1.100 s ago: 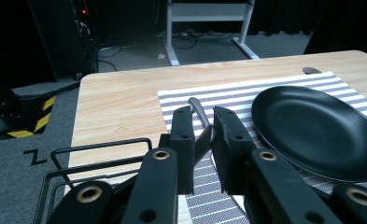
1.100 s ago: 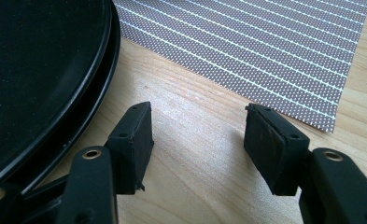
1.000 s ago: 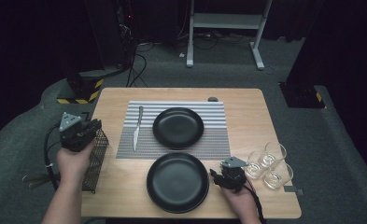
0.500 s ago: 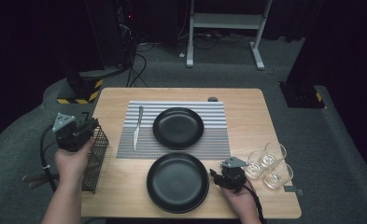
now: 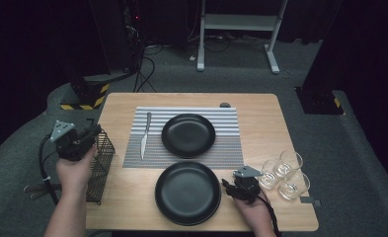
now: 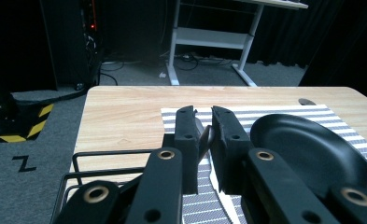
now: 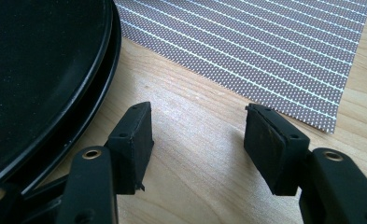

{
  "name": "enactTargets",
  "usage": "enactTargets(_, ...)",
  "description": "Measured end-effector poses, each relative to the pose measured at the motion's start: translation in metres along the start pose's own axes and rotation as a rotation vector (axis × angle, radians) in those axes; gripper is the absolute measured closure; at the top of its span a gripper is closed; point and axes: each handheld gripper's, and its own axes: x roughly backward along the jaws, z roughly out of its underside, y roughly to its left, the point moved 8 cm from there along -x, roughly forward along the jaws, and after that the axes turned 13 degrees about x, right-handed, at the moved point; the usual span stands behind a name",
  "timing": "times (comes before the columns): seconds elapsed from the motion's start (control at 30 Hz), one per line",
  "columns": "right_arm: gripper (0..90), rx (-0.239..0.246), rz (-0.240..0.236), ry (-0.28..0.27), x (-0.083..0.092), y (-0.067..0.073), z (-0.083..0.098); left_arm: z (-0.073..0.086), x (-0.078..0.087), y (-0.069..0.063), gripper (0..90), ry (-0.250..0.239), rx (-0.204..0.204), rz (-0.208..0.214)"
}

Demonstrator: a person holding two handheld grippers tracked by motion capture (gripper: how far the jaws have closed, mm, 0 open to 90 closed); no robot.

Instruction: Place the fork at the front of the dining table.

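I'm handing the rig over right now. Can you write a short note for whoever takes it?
Left gripper: fingers shut, holding nothing, above the wire basket at the table's left edge.
Right gripper: fingers open and empty, low over the wood just right of the near black plate.
Things: far black plate on the striped placemat, with the knife lying to its left. Three glasses are grouped at the right edge.
Done: far plate and knife are on the mat.
Left: probably placing the near plate and glasses. The basket's contents can't be made out.
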Motion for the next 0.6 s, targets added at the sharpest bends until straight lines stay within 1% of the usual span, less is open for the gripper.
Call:
enactTargets(0.13,42.2,-0.001,-0.001,0.000,0.0001,0.0002,0.0000,-0.0014,0.0016,0.0011,81.7,-0.015,0.005,-0.009)
enactTargets(0.27,42.2,0.002,-0.002,0.000,0.0001,0.0003,0.0000,-0.0030,0.0039,0.0017,82.4,-0.034,0.010,-0.009)
enactTargets(0.37,42.2,0.003,-0.002,0.000,0.0001,0.0003,0.0000,-0.0044,0.0055,0.0026,82.7,-0.048,0.018,-0.005)
enactTargets(0.43,42.2,0.003,-0.002,0.000,0.0001,0.0003,0.0000,-0.0052,0.0065,0.0028,83.1,-0.058,0.029,0.005)
enactTargets(0.53,42.2,0.003,-0.002,0.000,0.0001,0.0003,0.0000,-0.0065,0.0081,0.0029,83.4,-0.072,0.035,0.011)
enactTargets(0.6,42.2,0.003,-0.002,0.000,0.0001,0.0003,0.0000,-0.0072,0.0091,0.0029,83.6,-0.080,0.033,0.011)
